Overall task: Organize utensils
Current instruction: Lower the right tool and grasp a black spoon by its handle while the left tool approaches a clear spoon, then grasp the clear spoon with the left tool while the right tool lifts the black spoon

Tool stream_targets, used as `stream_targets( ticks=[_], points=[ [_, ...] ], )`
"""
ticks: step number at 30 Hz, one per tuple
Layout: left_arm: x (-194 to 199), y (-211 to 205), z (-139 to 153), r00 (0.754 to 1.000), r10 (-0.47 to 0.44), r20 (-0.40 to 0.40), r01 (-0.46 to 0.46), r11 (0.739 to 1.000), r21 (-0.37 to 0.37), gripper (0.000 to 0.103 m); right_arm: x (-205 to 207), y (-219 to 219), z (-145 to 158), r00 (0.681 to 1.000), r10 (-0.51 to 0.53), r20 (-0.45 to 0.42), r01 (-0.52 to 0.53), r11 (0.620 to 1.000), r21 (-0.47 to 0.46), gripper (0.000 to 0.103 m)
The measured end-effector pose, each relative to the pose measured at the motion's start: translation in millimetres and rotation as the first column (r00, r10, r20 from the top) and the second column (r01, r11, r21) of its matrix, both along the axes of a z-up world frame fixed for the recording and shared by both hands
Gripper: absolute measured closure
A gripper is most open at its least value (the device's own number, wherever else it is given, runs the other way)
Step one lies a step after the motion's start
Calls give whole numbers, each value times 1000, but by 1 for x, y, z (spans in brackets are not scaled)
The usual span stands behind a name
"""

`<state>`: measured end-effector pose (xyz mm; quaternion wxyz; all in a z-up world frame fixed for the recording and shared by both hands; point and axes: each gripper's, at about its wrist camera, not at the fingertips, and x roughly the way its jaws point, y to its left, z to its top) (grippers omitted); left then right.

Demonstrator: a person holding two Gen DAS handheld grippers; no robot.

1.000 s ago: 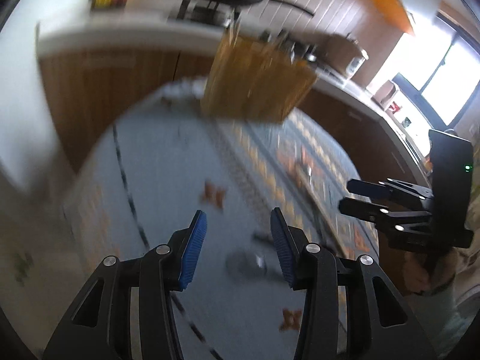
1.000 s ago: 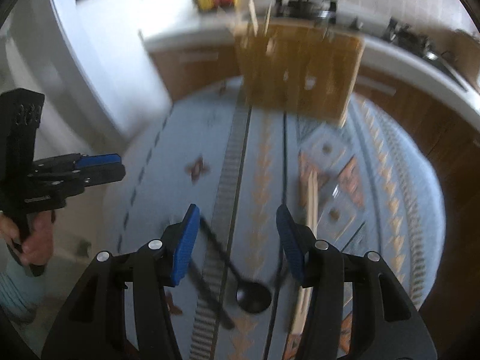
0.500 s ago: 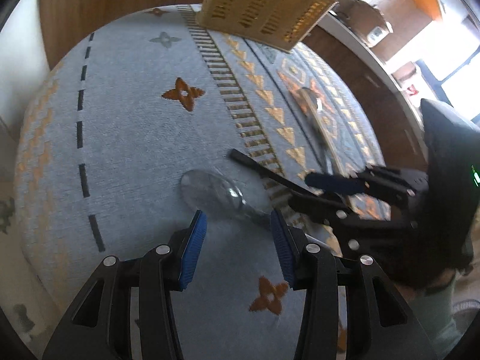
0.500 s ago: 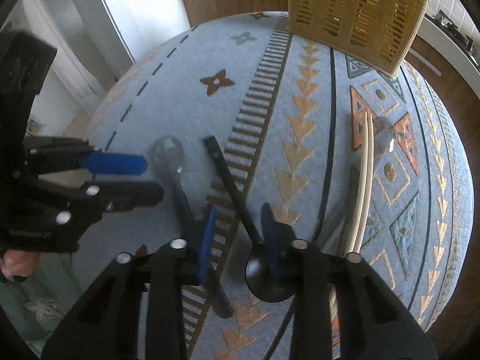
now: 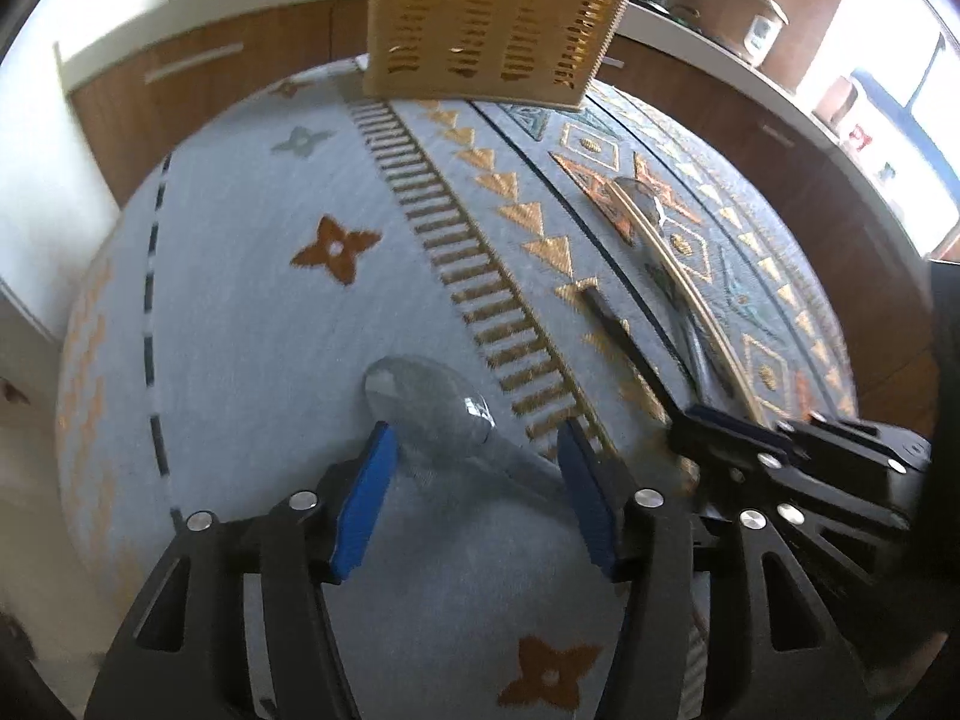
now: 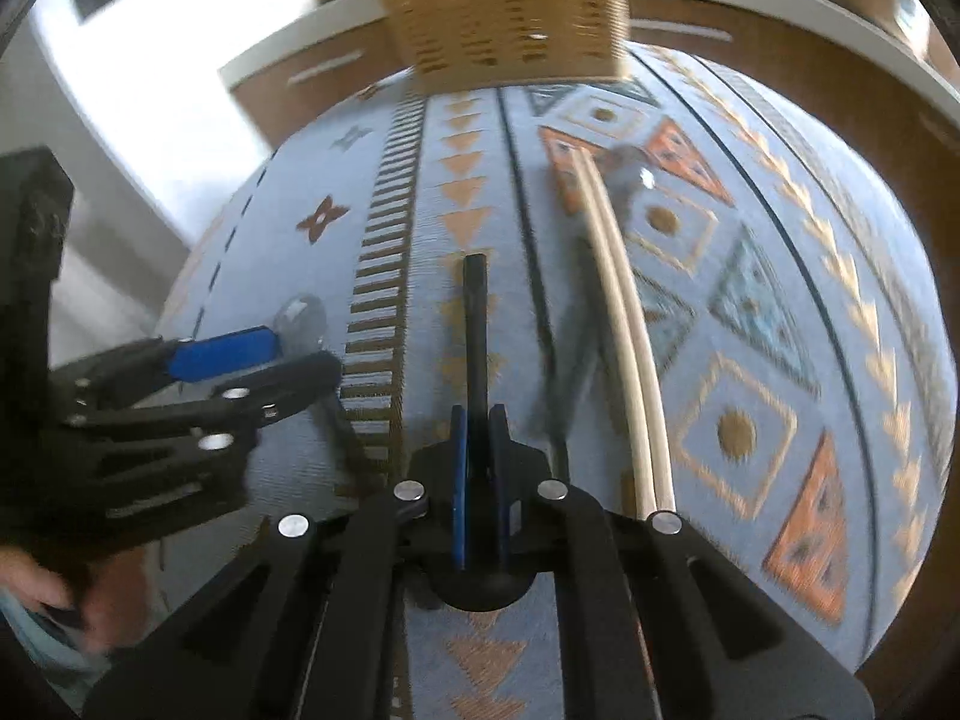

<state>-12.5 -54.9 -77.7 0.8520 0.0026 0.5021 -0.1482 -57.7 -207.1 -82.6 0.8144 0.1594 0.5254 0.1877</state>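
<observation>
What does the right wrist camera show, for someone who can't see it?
The right tongs are shut on the handle of a black plastic spoon lying on a pale blue patterned tablecloth. Beside it lie two cream chopsticks, with a tan slotted utensil basket at the far edge. The left tongs reach in from the left.

Black spoon [image 6: 477, 324], clear spoon [image 5: 429, 399], pale chopsticks [image 6: 624, 324] lie on cloth.

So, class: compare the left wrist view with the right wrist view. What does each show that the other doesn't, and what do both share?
Left wrist only: the clear spoon's whole bowl between the opening left claw.

Right wrist only: the right claw shut on the black spoon, and a hand.

Both: wicker basket, chopsticks, patterned cloth.
</observation>
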Motion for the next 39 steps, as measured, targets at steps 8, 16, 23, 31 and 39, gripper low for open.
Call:
stream_targets(
  ticks=[8,16,23,31,39],
  points=[
    [-2,-21,-3,996,-40,85,26,986,162,55,-11,-13,-4,999,-39,-9,40,997,70,98],
    [-8,-17,-2,973,-210,97,186,959,214,75,-10,-12,-4,999,-49,-24,50,996,73,98],
    [0,8,3,909,-416,9,411,902,133,78,3,0,0,998,-5,-58,8,999,45,98],
    [5,19,-1,909,-411,-72,415,908,55,76,19,7,1,988,67,-141,-66,998,13,96],
    [5,16,-4,903,-405,-146,419,904,86,76,40,26,6,952,195,-234,-203,979,-13,74]
  ],
)
